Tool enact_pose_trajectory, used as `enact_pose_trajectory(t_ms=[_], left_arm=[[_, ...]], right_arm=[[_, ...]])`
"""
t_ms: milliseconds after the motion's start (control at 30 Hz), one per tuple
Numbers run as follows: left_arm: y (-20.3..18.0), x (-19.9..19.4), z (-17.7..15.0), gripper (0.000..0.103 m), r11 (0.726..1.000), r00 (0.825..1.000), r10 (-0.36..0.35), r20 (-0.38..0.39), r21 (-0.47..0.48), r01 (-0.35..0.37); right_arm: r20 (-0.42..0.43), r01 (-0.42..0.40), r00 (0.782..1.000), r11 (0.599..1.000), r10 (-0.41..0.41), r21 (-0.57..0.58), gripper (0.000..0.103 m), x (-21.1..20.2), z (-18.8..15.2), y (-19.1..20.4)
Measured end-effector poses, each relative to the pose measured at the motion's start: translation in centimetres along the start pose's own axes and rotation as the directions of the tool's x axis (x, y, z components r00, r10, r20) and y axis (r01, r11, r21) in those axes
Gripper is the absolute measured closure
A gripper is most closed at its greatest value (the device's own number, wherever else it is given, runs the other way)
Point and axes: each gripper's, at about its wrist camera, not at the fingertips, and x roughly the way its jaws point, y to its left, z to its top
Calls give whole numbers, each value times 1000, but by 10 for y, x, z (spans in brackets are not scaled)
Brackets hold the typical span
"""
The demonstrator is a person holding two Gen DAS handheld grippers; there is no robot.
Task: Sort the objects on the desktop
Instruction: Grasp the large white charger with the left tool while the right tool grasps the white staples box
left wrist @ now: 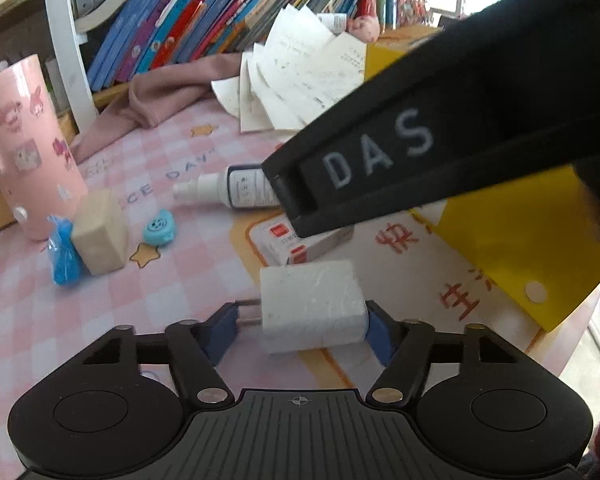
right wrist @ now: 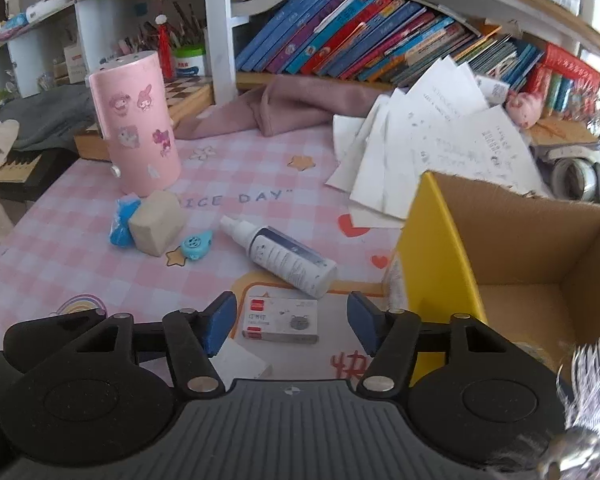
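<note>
Closest to the left wrist camera, the left gripper [left wrist: 300, 326] has a white plug-in charger [left wrist: 313, 307] lying sideways between its blue pads. The right pad touches the charger's body, and the left pad [left wrist: 219, 332] sits at the tips of its two metal prongs, so the jaws stand about half open, bracketing the charger; whether they truly squeeze it I cannot tell. Across the upper right of that view runs the black body of the other gripper, lettered "DAS".

From the right wrist camera, the right gripper [right wrist: 291, 322] hangs over the pink checked desk mat [right wrist: 60, 264] with its jaws roughly half open and nothing pressed between them. A small white staple box with red trim [right wrist: 281, 320] lies flat on the mat in the gap between the fingers, apart from both pads. Just beyond it a white spray bottle with a dark label [right wrist: 284, 258] lies on its side, nozzle pointing up-left.

To the right stands an open yellow cardboard box [right wrist: 432, 264], its brown inside bare as far as shows. Further left a pale block [right wrist: 156, 224] leans against a blue crumpled packet [right wrist: 121, 224], with a small light-blue round gadget [right wrist: 196, 245] beside them and a tall pink cylinder with cartoon stickers [right wrist: 136, 120] behind. Loose papers [right wrist: 440, 136] fan out before a row of leaning books [right wrist: 360, 32], near a pink cloth [right wrist: 300, 104].
</note>
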Motion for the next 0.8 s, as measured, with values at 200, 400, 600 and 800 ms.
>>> enact_pose_trajectory(t_ms=[200, 400, 600, 800], left_arm=[[30, -26, -9, 36, 990, 994, 85, -63, -109, -92], [65, -59, -23, 36, 954, 981, 163, -108, -236, -185], [73, -75, -19, 36, 926, 980, 181, -85, -321, -199], [83, -76, -9, 36, 905, 980, 191, -61, -376, -199]], right_arm=[[-51, -9, 999, 1000, 8, -16, 44, 22, -2, 6], [-92, 45, 995, 999, -47, -30, 43, 53, -11, 13], [-89, 33, 996, 999, -33, -4, 45, 63, -13, 10], [-111, 5, 994, 1000, -4, 5, 52, 61, -10, 6]])
